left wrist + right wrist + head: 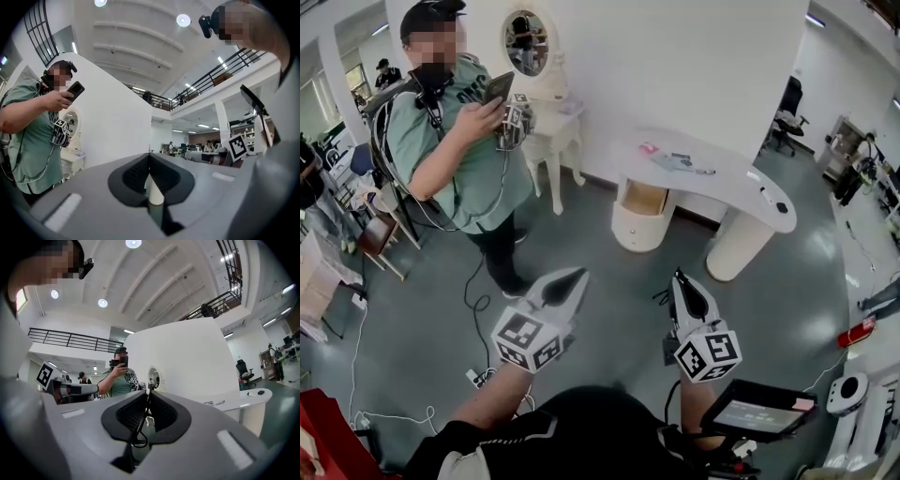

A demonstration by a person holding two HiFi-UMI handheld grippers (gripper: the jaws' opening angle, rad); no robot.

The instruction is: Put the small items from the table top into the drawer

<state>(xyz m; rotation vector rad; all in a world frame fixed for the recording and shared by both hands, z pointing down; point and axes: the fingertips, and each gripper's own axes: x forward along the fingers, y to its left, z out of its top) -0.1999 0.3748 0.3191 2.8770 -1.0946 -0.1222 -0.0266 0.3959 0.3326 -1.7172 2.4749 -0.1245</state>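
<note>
The white curved table point(727, 183) stands across the room, well away from both grippers. Small items lie on its top: a pink one point(649, 148), some bluish pieces point(675, 161), a pen point(705, 172), a white stick point(766, 194) and a small black thing point(781, 207). Under its left end a drawer point(643, 198) stands open. My left gripper point(572, 279) and right gripper point(680, 277) are raised over the grey floor, both pointing forward. In each gripper view the jaw tips meet, left gripper point(150, 157), right gripper point(149, 392), with nothing held. The right gripper view shows the table point(253, 397) at the right.
A person in a green shirt point(459, 141) stands at the left holding a phone and another gripper. Behind is a white vanity with an oval mirror point(528, 42). Cables point(478, 309) trail on the floor. A tablet point(759, 412) sits at my lower right, a red object point(857, 331) further right.
</note>
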